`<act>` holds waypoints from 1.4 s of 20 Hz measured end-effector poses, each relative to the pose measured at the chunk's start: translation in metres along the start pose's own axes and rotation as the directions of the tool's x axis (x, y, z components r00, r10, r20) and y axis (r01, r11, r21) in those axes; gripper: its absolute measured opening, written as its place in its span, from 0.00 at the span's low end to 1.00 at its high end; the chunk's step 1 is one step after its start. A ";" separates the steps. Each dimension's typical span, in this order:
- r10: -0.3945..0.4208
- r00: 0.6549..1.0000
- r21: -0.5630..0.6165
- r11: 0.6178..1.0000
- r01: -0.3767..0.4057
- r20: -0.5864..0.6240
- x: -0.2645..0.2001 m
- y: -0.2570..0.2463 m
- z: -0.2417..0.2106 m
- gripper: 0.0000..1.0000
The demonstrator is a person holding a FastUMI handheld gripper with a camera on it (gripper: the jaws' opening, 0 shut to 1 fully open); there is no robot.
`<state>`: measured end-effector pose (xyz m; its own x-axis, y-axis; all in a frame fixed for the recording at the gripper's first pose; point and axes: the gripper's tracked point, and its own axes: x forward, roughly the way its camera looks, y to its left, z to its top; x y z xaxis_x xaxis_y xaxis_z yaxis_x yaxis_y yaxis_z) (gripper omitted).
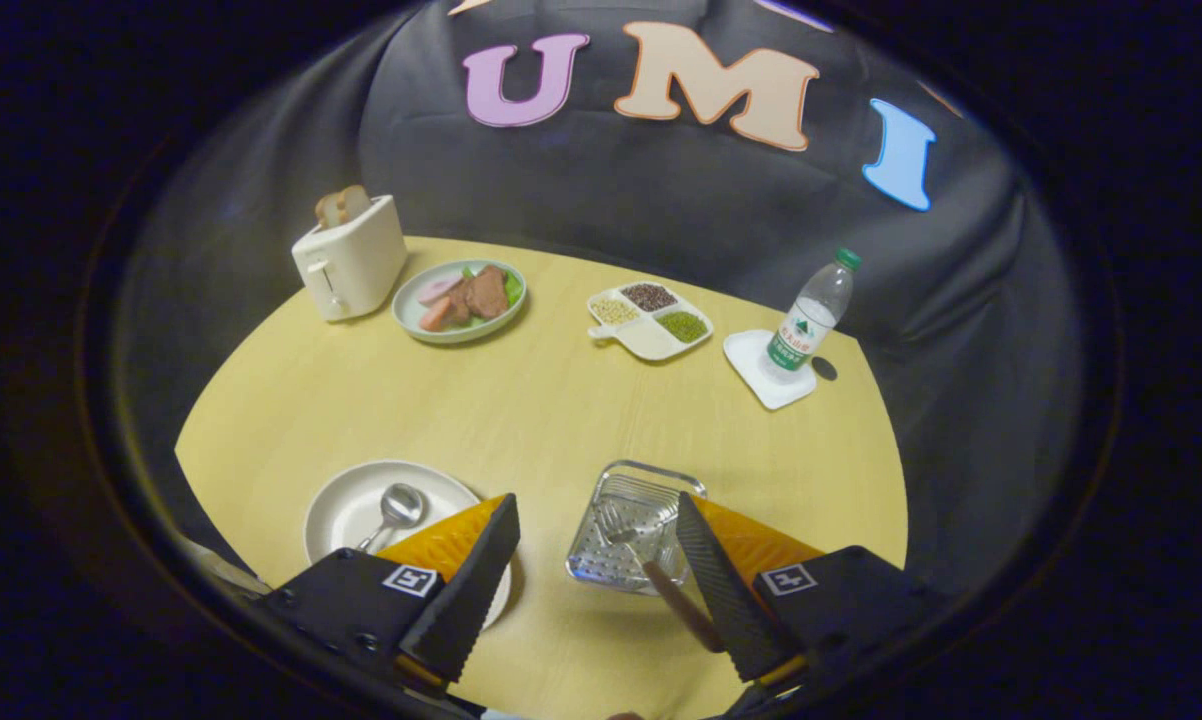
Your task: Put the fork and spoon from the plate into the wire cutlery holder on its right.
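Observation:
My gripper (595, 503) is open, its fingers spread wide above the near part of the yellow table. The wire cutlery holder (651, 473) sits just ahead, between the fingers and closer to the right one. The fork (623, 530) lies inside it, tines down in the basket, and its brown handle leans out over the near rim alongside the right finger's inner face. To the left stands the white plate (346, 500), partly behind the left finger. The metal spoon (398, 505) rests on it, bowl up, its handle passing behind that finger.
Farther back on the round table (521, 400) are a cream toaster (351, 262) with bread in it, a plate of food (461, 298), a divided dish of grains (651, 320) and a water bottle (809, 318) on a white coaster. The table's edge curves close on both sides.

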<state>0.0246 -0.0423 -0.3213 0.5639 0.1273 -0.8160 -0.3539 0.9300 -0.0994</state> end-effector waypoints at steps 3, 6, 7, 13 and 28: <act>0.002 0.998 0.021 1.000 -0.003 0.063 -0.008 0.026 0.002 1.00; -0.016 0.992 0.054 0.998 0.009 0.124 -0.016 0.047 0.003 1.00; -0.011 0.990 0.070 0.998 0.002 0.137 -0.018 0.057 0.003 1.00; -0.014 0.990 0.083 0.997 0.003 0.138 -0.016 0.098 -0.012 1.00; 0.014 0.995 0.052 0.999 -0.008 -0.103 0.024 0.170 -0.101 1.00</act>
<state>-0.0973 0.0837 -0.4155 0.4793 0.1040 -0.8715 -0.3191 0.9456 -0.0627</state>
